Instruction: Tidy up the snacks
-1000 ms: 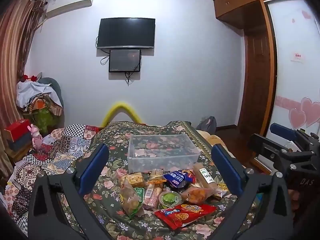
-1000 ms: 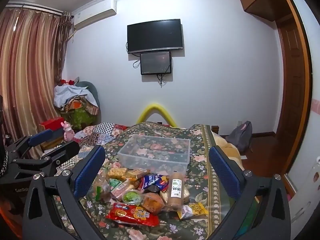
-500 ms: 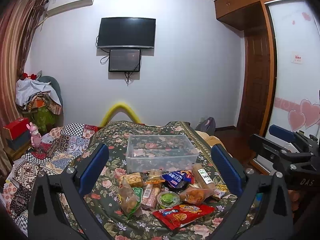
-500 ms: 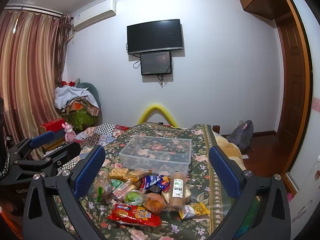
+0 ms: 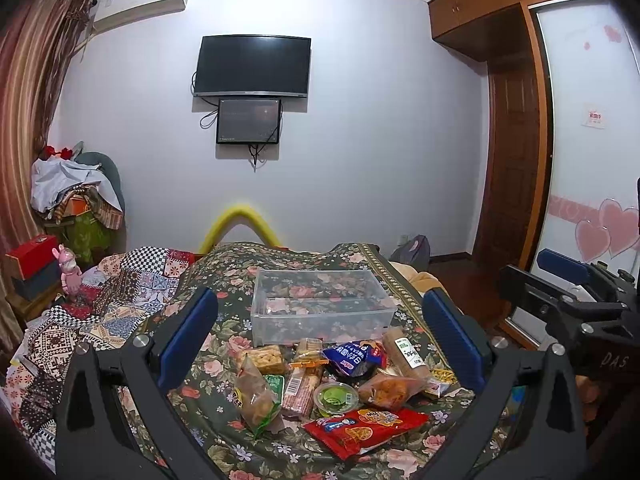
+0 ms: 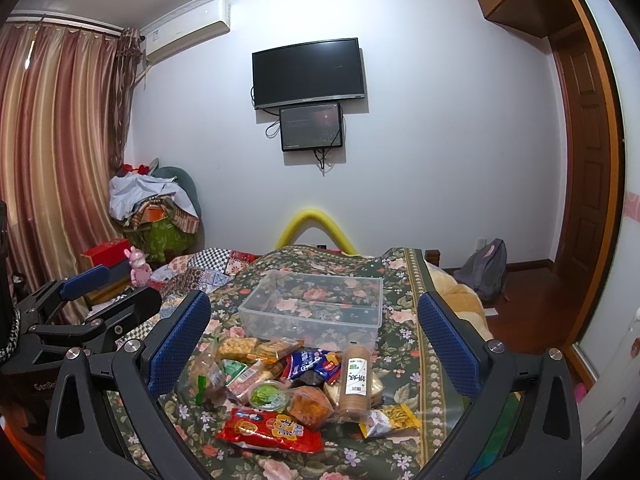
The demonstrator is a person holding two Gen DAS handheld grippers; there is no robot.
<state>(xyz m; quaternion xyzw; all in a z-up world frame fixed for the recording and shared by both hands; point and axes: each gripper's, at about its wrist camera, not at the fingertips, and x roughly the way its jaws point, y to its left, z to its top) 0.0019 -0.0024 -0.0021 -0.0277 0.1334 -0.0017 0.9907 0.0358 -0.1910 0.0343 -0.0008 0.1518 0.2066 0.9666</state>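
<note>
Two grippers up, both w/ jaws spread wide and nothing between them. Left gripper (image 5: 320,332) and right gripper (image 6: 314,330) hover above the snack pile, no contact w/ anything.

Landmark = clear plastic bin (image 5: 320,300), sitting on the floral bedspread (image 5: 224,432), no snacks inside — only the fabric pattern shows through it.

Snacks, all relative to bin:
- whole pile sits just in front of the bin's near wall, on the bedspread
- red snack bag (image 5: 362,426) – farthest out from the bin, nearest the cameras
- green-lidded cup (image 5: 335,394) between red bag and bin, roughly centre of pile
- tall biscuit roll w/ white label (image 6: 354,376) lies near the bin's front right corner, one end toward it
- blue snack pack (image 5: 352,358) close to the bin's front wall, just left of the roll
- orange fried-snack bag (image 6: 310,400) beside the cup, touching the roll
- wafer pack (image 5: 302,386) left of the cup, long axis pointing at the bin
- clear bag w/ brown snacks (image 5: 254,398) at the pile's left edge
- yellow small packet (image 6: 394,418) off to the right, well out from the bin

Left gripper body shows at the left edge of the right wrist view, level w/ the bin, well apart from it.
</note>
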